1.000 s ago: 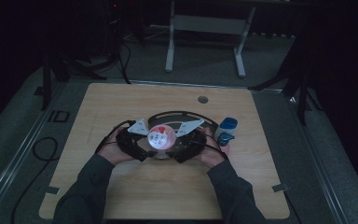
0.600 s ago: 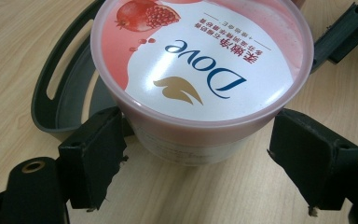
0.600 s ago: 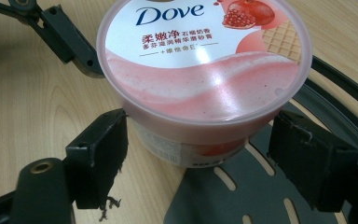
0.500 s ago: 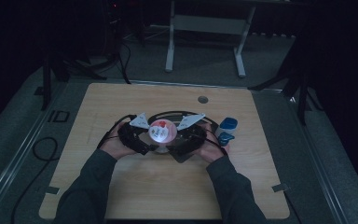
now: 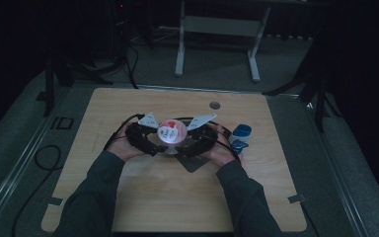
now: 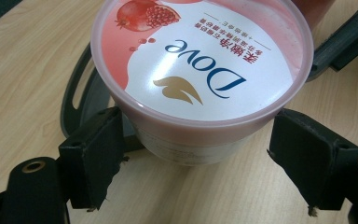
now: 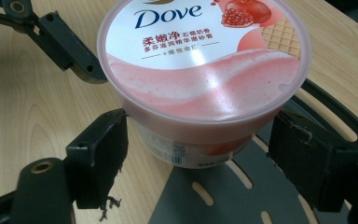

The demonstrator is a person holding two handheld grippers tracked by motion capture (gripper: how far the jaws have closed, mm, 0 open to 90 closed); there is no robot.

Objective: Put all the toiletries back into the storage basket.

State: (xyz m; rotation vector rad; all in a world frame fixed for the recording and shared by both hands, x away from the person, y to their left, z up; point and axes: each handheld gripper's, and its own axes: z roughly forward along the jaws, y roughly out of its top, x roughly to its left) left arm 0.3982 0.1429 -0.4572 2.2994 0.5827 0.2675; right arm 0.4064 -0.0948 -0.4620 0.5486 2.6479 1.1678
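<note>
A: High view: Dove tub sits mid-tabletop, left gripper and right gripper closing in from either side. Two blue items just right of the right hand.

B: Fingers state?

A: Left gripper view: fingers spread wide, one on each side of the tub, left one near the wall or touching it, right one with a gap. Not clamped. Right gripper view: same, fingers apart and flanking the tub; contact at the left one, cannot tell.

B: Under the tub?

A: Dark grey slotted piece lying on the wood. Tub upright over it, lid on, pomegranate print.
</note>
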